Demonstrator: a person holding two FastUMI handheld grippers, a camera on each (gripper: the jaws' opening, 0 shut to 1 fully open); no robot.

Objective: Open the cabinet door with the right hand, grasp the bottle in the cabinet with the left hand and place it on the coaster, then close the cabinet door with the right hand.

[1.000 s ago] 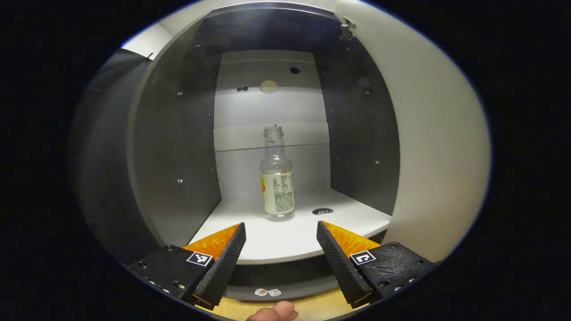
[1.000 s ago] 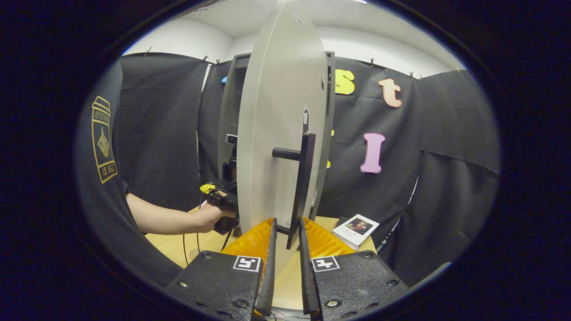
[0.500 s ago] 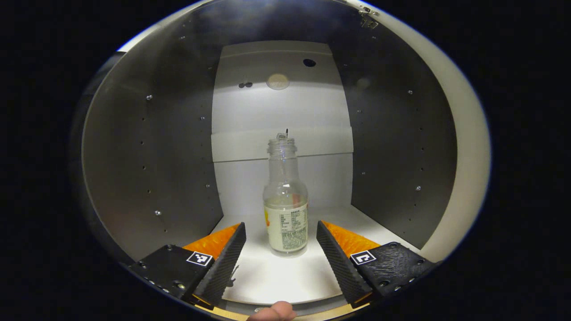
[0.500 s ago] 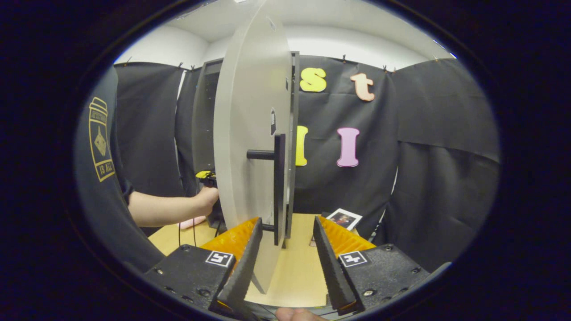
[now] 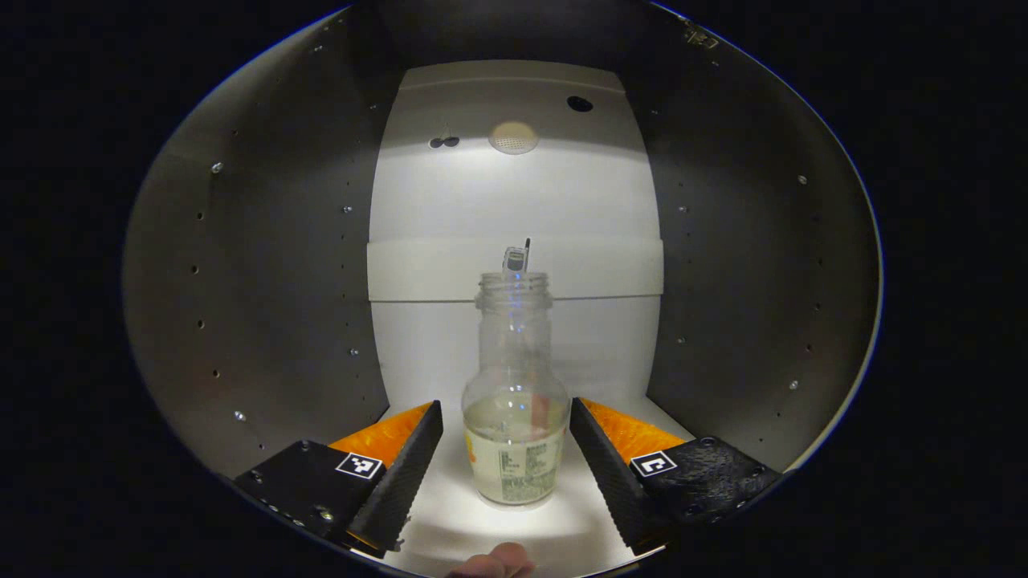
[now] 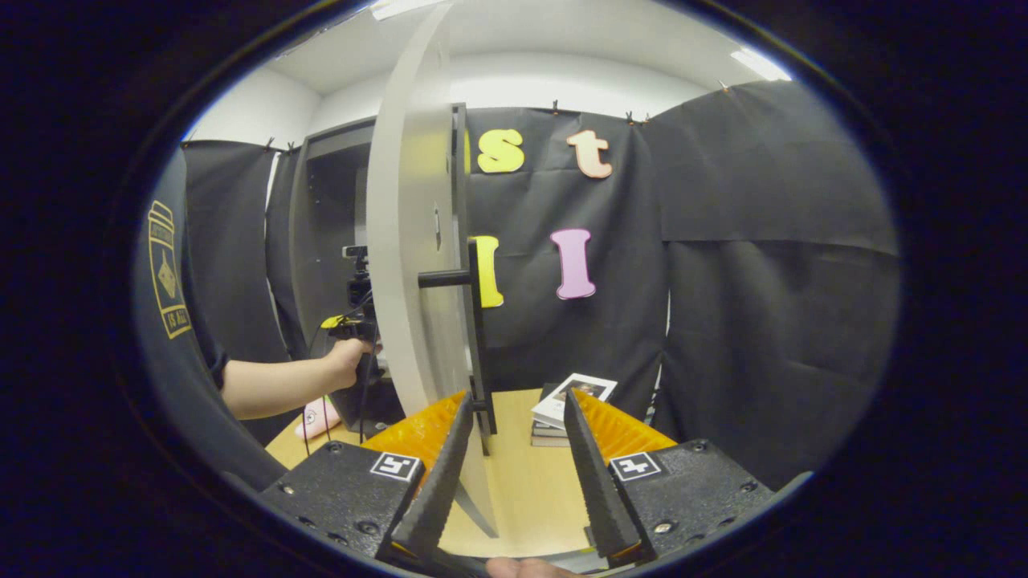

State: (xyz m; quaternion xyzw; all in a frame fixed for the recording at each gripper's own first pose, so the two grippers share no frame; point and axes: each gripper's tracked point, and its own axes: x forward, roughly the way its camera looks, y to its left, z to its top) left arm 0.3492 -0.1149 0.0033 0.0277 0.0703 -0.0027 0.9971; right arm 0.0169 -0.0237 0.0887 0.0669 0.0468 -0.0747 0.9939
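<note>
Left gripper view: left gripper (image 5: 506,437) inside the cabinet (image 5: 265,305), jaws released, straddling the clear bottle (image 5: 514,417) standing upright on the white shelf (image 5: 450,522), not pressing it.

Right gripper view: right gripper (image 6: 514,437) with jaws released, just before the open cabinet door (image 6: 409,265) and its dark handle (image 6: 475,321); books (image 6: 574,401) on the bench (image 6: 530,490); a hand (image 6: 349,361) reaching into the cabinet.

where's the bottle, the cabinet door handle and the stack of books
bottle (image 5: 514,449): left gripper view, on its labelled lower body.
cabinet door handle (image 6: 476,321): right gripper view, on the upright dark bar.
stack of books (image 6: 580,391): right gripper view, on the top cover.
</note>
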